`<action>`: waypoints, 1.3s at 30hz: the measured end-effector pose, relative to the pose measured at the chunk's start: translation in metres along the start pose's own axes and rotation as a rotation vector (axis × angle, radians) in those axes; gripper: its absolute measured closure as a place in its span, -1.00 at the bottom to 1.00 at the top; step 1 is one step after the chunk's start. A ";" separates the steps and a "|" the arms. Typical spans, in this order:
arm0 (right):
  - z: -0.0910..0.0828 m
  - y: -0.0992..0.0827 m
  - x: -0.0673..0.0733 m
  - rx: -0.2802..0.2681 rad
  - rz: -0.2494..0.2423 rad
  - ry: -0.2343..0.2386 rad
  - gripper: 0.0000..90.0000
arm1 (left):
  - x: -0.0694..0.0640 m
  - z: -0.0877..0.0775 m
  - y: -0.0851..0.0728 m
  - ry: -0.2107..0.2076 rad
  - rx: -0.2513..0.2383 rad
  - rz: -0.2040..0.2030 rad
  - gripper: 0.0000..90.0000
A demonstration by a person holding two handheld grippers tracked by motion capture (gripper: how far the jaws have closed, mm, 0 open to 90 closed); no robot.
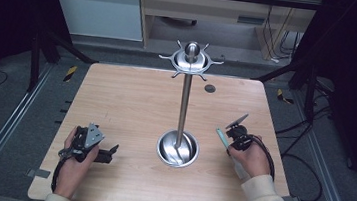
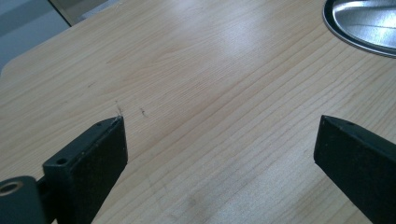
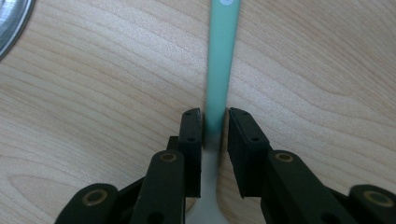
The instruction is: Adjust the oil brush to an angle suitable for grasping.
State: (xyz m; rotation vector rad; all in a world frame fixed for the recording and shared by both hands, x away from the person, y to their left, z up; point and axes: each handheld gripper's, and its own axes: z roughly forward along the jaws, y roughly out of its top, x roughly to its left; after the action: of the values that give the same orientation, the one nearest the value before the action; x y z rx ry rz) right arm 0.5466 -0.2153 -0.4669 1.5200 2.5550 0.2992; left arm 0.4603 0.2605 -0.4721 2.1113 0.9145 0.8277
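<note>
Right gripper [image 3: 215, 116]: we see its fingers [image 3: 191, 140] drawn in close on either side of a pale green handle, pinching it or very nearly so; a thin gap on the right side may remain, and we cannot settle it from this angle.
Utensil [image 3: 219, 60]: a flat utensil with a mint-green handle and a white lower part, likely a spoon or small spatula; it lies on the desk, its handle running straight away from the right gripper's fingers.
Utensil in the high view [image 1: 221, 136]: we find it right of the stand's base, just ahead of the person's right hand [image 1: 248, 155].
Left gripper [image 2: 219, 140]: its fingers [image 2: 93, 149] are spread wide, with bare wood between them.
Left gripper in the high view [image 1: 111, 149]: it rests low at the near left of the desk, held in the person's left hand [image 1: 77, 158], well apart from the utensil.
Desk [image 1: 126, 100]: light wood grain with rounded corners.
Stand [image 1: 185, 96]: a polished metal pole rises from a round dish-shaped base [image 1: 177, 149] at mid-desk; a ring of short hooks [image 1: 190, 61] and a ball crown it.
</note>
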 end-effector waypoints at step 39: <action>-0.103 -0.029 -0.017 -0.433 0.072 0.095 0.83 | 0.000 -0.001 0.001 0.000 -0.006 0.001 -0.95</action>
State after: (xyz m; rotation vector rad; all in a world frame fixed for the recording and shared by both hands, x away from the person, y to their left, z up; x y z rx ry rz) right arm 0.5062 -0.2536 -0.3737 1.4556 2.2976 0.8863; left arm 0.4595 0.2607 -0.4709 2.1066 0.9097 0.8304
